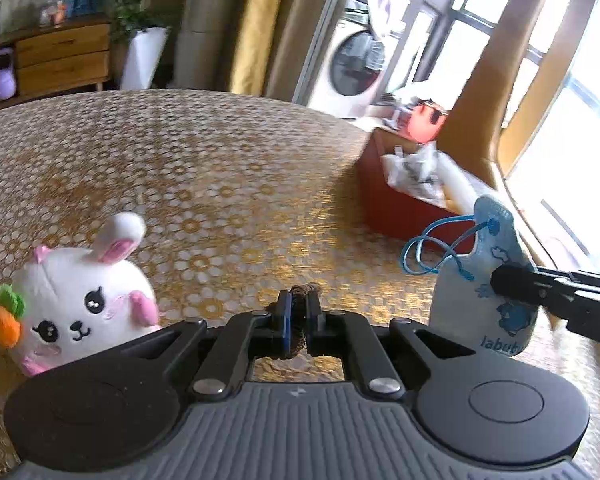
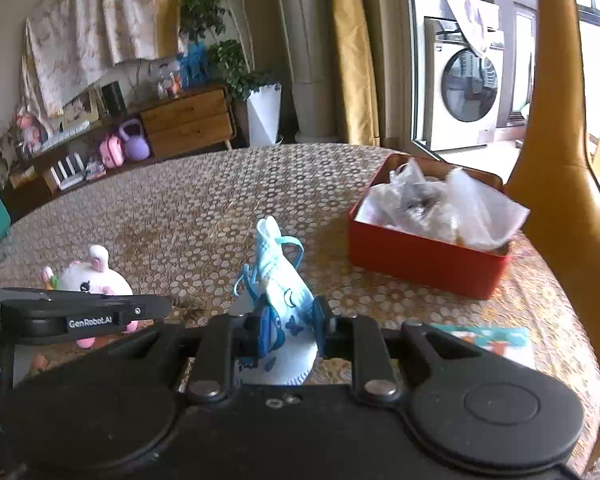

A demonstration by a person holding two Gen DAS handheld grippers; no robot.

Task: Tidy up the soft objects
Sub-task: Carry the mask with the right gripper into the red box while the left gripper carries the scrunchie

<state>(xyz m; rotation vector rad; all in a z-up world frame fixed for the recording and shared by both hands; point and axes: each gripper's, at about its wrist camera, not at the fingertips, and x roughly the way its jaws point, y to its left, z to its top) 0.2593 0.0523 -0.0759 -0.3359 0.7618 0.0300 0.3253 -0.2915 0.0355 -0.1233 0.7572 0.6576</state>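
in the left wrist view the left gripper (image 1: 296, 318) sits at the bottom centre of the frame, its jaws drawn narrow and pinched on a small dark brown fuzzy item (image 1: 298, 320) whose kind i cannot tell. to the lower left of the frame a white plush rabbit (image 1: 86, 300) with pink ears and an orange carrot lies on the gold patterned tablecloth (image 1: 204, 168). at the right edge the right gripper (image 1: 500, 284) comes in from the side, clamped on a pale blue child's face mask (image 1: 484, 292) with blue ear loops, held upright above the cloth. in the right wrist view the same mask (image 2: 286, 300) stands between the right gripper's (image 2: 288, 328) blue pads at the bottom centre, pinched partly folded. a red box (image 2: 420, 260) filled with crumpled clear plastic bags (image 2: 440, 204) sits on the cloth at the middle right of the frame, well apart from the mask. the rabbit (image 2: 94, 280) shows at the lower left, partly behind the left gripper (image 2: 172, 306).
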